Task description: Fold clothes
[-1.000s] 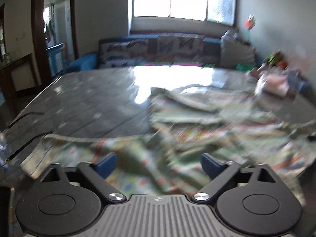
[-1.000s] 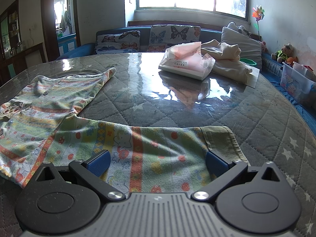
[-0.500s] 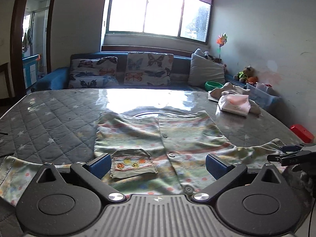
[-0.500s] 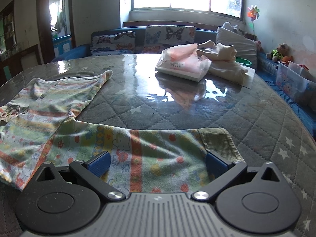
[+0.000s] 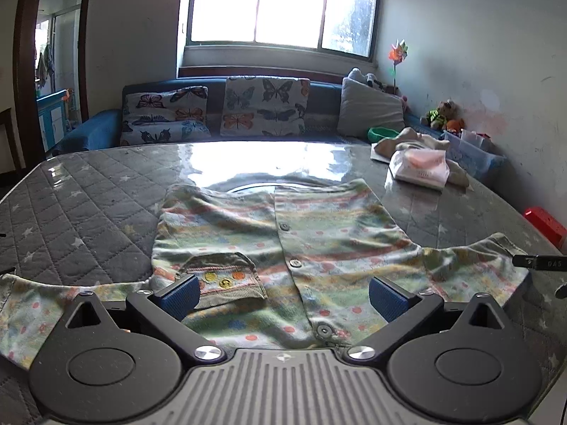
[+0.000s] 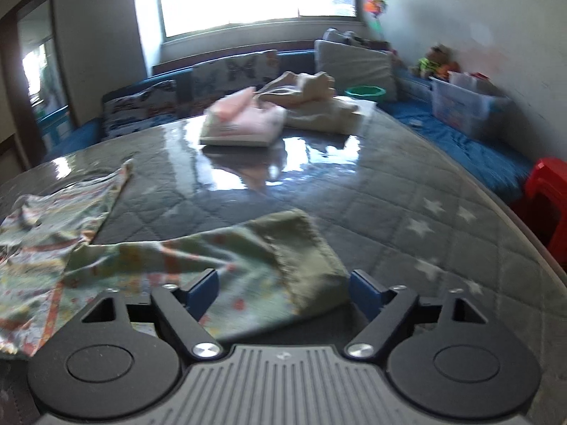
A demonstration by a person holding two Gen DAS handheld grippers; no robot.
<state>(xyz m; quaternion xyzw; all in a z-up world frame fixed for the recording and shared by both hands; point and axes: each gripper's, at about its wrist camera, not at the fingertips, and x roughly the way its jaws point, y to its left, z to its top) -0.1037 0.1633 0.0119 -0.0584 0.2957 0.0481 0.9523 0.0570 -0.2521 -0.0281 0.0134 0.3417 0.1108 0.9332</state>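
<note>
A child's patterned button-front shirt point(image 5: 283, 241) lies spread flat on the grey quilted table point(image 5: 88, 205), pocket at front left, both sleeves stretched out sideways. My left gripper point(image 5: 283, 292) is open and empty, hovering over the shirt's near hem. My right gripper point(image 6: 283, 288) is open over the shirt's right sleeve point(image 6: 248, 265), whose olive cuff point(image 6: 312, 248) is lifted and rumpled between the fingers; the jaws are narrower than before. Its tip shows at the left wrist view's right edge point(image 5: 538, 261).
A pink tissue pack point(image 6: 244, 124) and a beige cloth pile point(image 6: 315, 106) lie at the table's far right. A sofa with butterfly cushions point(image 5: 265, 109) runs behind. A red stool point(image 6: 549, 194) and a clear storage box point(image 6: 464, 106) stand at the right.
My left gripper swung from the rumpled left side to face the shirt squarely from the hem. My right gripper dropped toward the sleeve cuff, tilted, and its jaws narrowed; the cuff rumpled up.
</note>
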